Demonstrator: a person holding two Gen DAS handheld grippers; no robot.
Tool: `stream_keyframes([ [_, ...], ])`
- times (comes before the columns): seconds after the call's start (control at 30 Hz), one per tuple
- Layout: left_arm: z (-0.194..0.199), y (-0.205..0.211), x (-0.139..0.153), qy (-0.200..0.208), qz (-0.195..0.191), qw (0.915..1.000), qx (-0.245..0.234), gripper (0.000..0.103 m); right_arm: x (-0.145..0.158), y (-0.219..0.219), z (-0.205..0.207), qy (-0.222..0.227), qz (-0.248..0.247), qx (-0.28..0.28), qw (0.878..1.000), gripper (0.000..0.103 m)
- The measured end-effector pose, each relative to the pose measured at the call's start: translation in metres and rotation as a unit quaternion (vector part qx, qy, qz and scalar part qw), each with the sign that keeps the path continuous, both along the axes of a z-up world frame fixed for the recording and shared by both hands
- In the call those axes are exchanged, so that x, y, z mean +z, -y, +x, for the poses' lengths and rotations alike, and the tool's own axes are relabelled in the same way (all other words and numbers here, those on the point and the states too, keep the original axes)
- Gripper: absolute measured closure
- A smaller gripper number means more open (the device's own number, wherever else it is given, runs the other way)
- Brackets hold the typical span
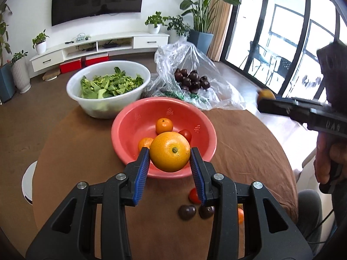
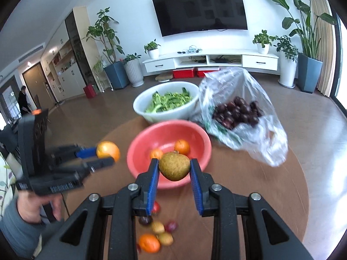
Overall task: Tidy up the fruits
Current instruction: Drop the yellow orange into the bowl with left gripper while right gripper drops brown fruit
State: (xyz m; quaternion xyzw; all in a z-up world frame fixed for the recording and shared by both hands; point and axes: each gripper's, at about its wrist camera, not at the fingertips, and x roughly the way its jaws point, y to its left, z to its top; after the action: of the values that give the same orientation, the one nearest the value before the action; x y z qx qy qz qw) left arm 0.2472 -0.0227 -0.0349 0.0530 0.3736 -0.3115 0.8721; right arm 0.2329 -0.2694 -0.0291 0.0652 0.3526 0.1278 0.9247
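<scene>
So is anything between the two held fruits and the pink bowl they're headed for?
Nothing visible. The left gripper holds the orange and the right gripper the pear, both near the pink bowl, which is open-topped with a few small fruits inside.

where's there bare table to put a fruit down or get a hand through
Bare brown table lies left of the pink bowl, and on its right below the plastic bag. Crowded: the loose fruit near the grippers, and between both bowls.
</scene>
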Motion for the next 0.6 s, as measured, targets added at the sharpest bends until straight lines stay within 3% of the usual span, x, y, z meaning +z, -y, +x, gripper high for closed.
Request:
stream_keyframes([
  [0.37, 0.049, 0.035, -0.06, -0.035, 0.049, 0.9982, -0.008, 0.067, -0.049, -0.021, 0.074, -0.068, 0.005, 0.014, 0.998, 0.072],
  [0.6, 0.063, 0.049, -0.081, -0.045, 0.06, 0.9969, -0.022, 0.067, -0.08, -0.032, 0.102, -0.1, -0.01, 0.023, 0.995, 0.072],
])
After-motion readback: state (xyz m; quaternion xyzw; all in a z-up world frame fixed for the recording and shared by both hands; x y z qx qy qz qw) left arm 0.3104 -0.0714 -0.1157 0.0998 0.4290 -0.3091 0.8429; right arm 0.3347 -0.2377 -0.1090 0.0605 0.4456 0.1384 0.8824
